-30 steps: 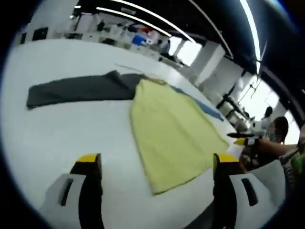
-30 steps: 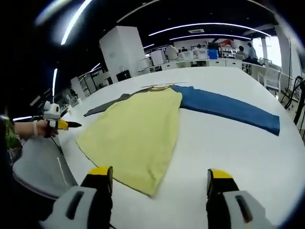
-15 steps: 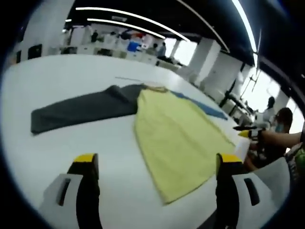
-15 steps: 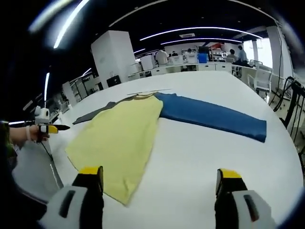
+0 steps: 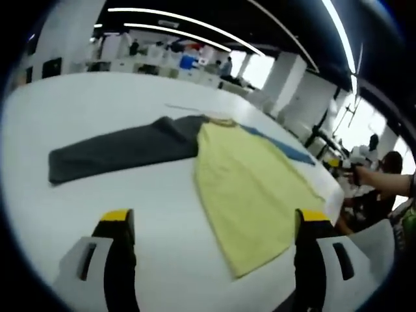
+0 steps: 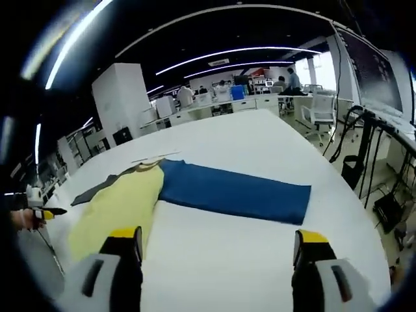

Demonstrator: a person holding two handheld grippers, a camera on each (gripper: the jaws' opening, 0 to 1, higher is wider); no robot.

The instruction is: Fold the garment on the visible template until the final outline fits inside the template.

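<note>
I held both grippers above the near edge of the white table (image 5: 97, 188), the left gripper (image 5: 211, 224) and the right gripper (image 6: 218, 244) each with jaws wide apart and nothing between them. The garment (image 5: 250, 188) lay flat toward the middle of the table: a yellow body, a grey sleeve (image 5: 123, 146) stretched toward the left edge and a blue sleeve (image 6: 237, 192) toward the right. I could not make out a template outline. I judged the sleeves should go first: pinch each at its far end, lift only slightly, and lay it straight across the yellow body without dragging the body askew.
</note>
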